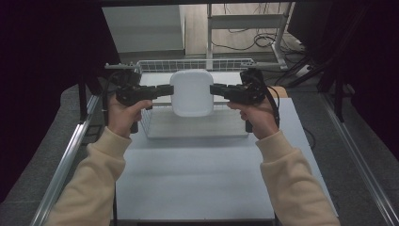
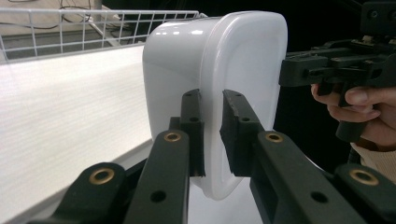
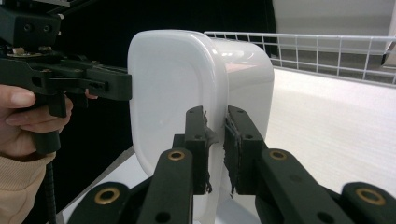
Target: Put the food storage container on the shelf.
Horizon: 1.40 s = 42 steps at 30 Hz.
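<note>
You hold the white bowl [image 1: 191, 92] up between your two grippers, above the wire basket [image 1: 188, 64]. Your left gripper [image 1: 165, 90] and right gripper [image 1: 217, 89] each pinch its thin rim. If one pinch slips, I think the bowl tips and drops.

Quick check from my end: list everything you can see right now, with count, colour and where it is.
container: 1, white, rounded corners, held up on edge between the two grippers, over the basket
wire basket: 1, white, far half of the table, pale board as its floor
table: 1, light grey top, metal rails along both sides
desk frame: 1, pale, on the floor beyond the table, cables beside it
sleeves: 2, cream, coming in from the near edge
left gripper: 1, black, jaws shut on the container's left rim
right gripper: 1, black, jaws shut on the container's right rim
</note>
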Tool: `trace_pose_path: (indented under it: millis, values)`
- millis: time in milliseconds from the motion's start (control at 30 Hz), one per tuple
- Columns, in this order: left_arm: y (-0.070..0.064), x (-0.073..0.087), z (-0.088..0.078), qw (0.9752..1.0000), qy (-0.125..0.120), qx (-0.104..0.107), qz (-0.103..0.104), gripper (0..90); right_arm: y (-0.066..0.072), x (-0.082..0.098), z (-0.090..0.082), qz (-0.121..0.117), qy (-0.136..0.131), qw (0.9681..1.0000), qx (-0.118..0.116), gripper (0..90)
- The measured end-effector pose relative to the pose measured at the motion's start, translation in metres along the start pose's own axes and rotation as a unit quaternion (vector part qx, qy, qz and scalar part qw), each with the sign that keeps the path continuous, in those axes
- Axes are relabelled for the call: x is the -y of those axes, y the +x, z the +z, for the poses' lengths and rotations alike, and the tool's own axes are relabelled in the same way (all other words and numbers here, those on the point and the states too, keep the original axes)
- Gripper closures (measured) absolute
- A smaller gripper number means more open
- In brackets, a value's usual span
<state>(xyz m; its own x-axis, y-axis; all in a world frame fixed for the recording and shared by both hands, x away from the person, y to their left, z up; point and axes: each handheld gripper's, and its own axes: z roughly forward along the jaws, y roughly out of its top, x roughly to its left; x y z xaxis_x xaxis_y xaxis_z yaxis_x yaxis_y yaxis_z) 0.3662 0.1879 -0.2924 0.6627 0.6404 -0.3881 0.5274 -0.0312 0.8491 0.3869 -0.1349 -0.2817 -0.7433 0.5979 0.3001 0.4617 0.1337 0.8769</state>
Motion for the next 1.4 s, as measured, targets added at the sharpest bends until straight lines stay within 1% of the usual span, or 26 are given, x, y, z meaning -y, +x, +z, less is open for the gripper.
trace_pose_path:
  millis: [100, 300, 467, 500, 600, 667, 700, 733, 767, 800, 833, 867, 900, 933, 967, 1000, 1033, 1067, 1100, 1167, 1200, 1233, 1267, 1300, 1400]
  values:
    - [0.002, -0.004, 0.001, 1.0000, 0.000, 0.001, 0.001, 79.3, -0.002, -0.006, 0.001, 0.001, 0.002, 1.0000, 0.003, 80.0]
    - [0.011, -0.018, 0.007, 1.0000, 0.003, 0.006, -0.001, 79.3, -0.008, -0.018, 0.004, 0.004, 0.004, 1.0000, 0.004, 80.1]
    - [0.019, -0.026, 0.013, 0.9999, 0.007, 0.010, -0.011, 79.3, -0.014, -0.026, 0.009, 0.011, 0.009, 0.9999, 0.008, 80.1]
    - [0.023, -0.029, 0.016, 0.9998, 0.010, 0.011, -0.014, 79.3, -0.018, -0.030, 0.011, 0.014, 0.015, 0.9997, 0.009, 80.0]
    - [0.031, -0.035, 0.021, 0.9995, 0.019, 0.013, -0.022, 79.2, -0.023, -0.034, 0.016, 0.022, 0.021, 0.9995, 0.010, 80.1]
    - [0.034, -0.038, 0.025, 0.9992, 0.024, 0.014, -0.029, 79.2, -0.028, -0.038, 0.019, 0.030, 0.026, 0.9992, 0.011, 80.0]
    - [0.036, -0.040, 0.026, 0.9990, 0.030, 0.015, -0.032, 79.2, -0.030, -0.038, 0.020, 0.034, 0.028, 0.9990, 0.011, 80.1]
    - [0.036, -0.040, 0.026, 0.9990, 0.030, 0.015, -0.032, 79.2, -0.030, -0.038, 0.020, 0.034, 0.028, 0.9990, 0.011, 80.1]
    - [0.041, -0.044, 0.030, 0.9984, 0.038, 0.017, -0.039, 79.2, -0.035, -0.040, 0.022, 0.044, 0.032, 0.9985, 0.011, 80.0]
    - [0.041, -0.044, 0.030, 0.9984, 0.038, 0.017, -0.039, 79.2, -0.035, -0.040, 0.022, 0.044, 0.032, 0.9985, 0.011, 80.0]
    - [0.046, -0.045, 0.034, 0.9977, 0.044, 0.019, -0.048, 79.2, -0.040, -0.042, 0.026, 0.055, 0.036, 0.9978, 0.011, 80.1]
    - [0.050, -0.046, 0.037, 0.9970, 0.048, 0.021, -0.057, 79.2, -0.042, -0.042, 0.027, 0.060, 0.038, 0.9974, 0.011, 80.1]
    - [0.053, -0.046, 0.039, 0.9966, 0.051, 0.021, -0.061, 79.2, -0.046, -0.042, 0.030, 0.069, 0.042, 0.9966, 0.013, 80.0]
    - [0.056, -0.046, 0.042, 0.9961, 0.054, 0.024, -0.066, 79.2, -0.048, -0.043, 0.032, 0.074, 0.046, 0.9961, 0.014, 80.0]
    - [0.060, -0.046, 0.045, 0.9952, 0.057, 0.024, -0.076, 79.1, -0.051, -0.043, 0.034, 0.079, 0.049, 0.9955, 0.015, 80.0]
    - [0.060, -0.046, 0.045, 0.9952, 0.057, 0.024, -0.076, 79.1, -0.051, -0.043, 0.034, 0.079, 0.049, 0.9955, 0.015, 80.0]
    - [0.067, -0.048, 0.049, 0.9938, 0.055, 0.033, -0.090, 79.0, -0.056, -0.045, 0.039, 0.093, 0.055, 0.9940, 0.016, 79.9]
    - [0.070, -0.049, 0.050, 0.9930, 0.052, 0.036, -0.100, 79.1, -0.059, -0.046, 0.041, 0.100, 0.056, 0.9933, 0.015, 79.9]
    - [0.073, -0.050, 0.051, 0.9925, 0.055, 0.037, -0.103, 79.1, -0.061, -0.047, 0.042, 0.107, 0.056, 0.9926, 0.015, 79.9]
    - [0.077, -0.054, 0.054, 0.9917, 0.055, 0.036, -0.111, 79.1, -0.065, -0.050, 0.046, 0.116, 0.061, 0.9913, 0.015, 79.7]
    - [0.077, -0.054, 0.054, 0.9917, 0.055, 0.036, -0.111, 79.1, -0.068, -0.052, 0.048, 0.122, 0.063, 0.9904, 0.014, 79.4]
    - [0.079, -0.058, 0.057, 0.9908, 0.054, 0.031, -0.120, 79.1, -0.070, -0.053, 0.050, 0.129, 0.066, 0.9893, 0.015, 78.9]
    - [0.079, -0.058, 0.057, 0.9908, 0.054, 0.031, -0.120, 78.9, -0.070, -0.053, 0.050, 0.129, 0.066, 0.9893, 0.015, 78.9]
    - [0.082, -0.060, 0.060, 0.9900, 0.057, 0.027, -0.127, 78.5, -0.073, -0.056, 0.053, 0.136, 0.070, 0.9880, 0.021, 77.8]
    - [0.087, -0.060, 0.065, 0.9873, 0.054, 0.023, -0.148, 77.3, -0.078, -0.058, 0.058, 0.152, 0.072, 0.9855, 0.023, 76.3]
